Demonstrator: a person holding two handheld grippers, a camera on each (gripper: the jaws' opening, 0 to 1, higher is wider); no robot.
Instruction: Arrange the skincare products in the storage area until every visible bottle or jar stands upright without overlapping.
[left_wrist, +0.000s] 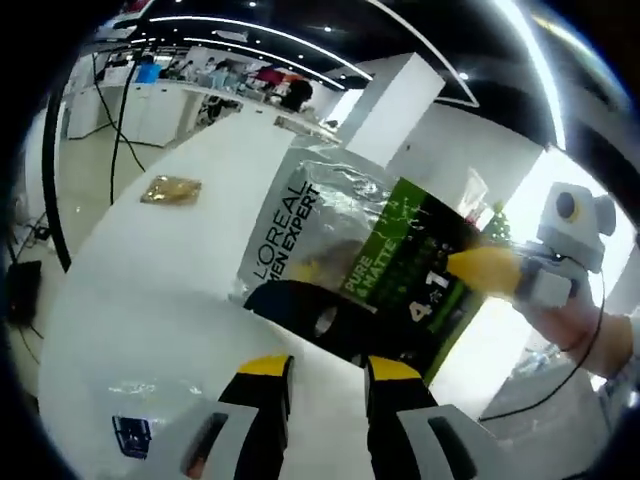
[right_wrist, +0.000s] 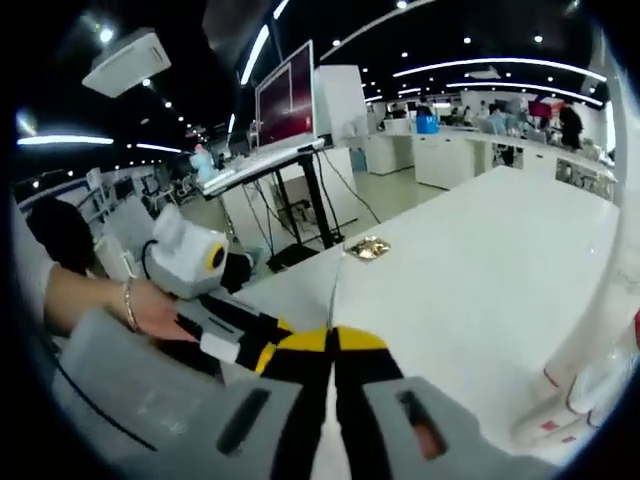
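- The left gripper (left_wrist: 328, 375), grey-bodied with black jaws tipped in yellow, is seen rising from the bottom of the left gripper view; its jaws are set narrowly apart with nothing gripped between them, and the bag's dark lower edge lies just beyond the tips.
- The right gripper (right_wrist: 331, 342), of the same grey, black and yellow build, is seen at the bottom of the right gripper view with its jaws pressed together; a thin edge runs up from between the tips, but what is pinched cannot be told there. In the left gripper view the same gripper enters from the right, and its yellow tips are closed on the bag's right edge.
- The long white table (left_wrist: 190, 200) is seen stretching away beneath both grippers.
- The large silver, black and green L'Oréal Men Expert plastic bag (left_wrist: 350, 260) is held up above the white table, tilted, between the two grippers.
- A hand (right_wrist: 150, 305) with a thin bracelet at the wrist is seen on the other gripper at the left of the right gripper view.
- A small, flat golden packet (left_wrist: 171, 189) is seen lying on the table, well apart from the bag.
- White bottles (right_wrist: 590, 385) with red marks are glimpsed at the right edge of the right gripper view; whether they stand upright cannot be told.
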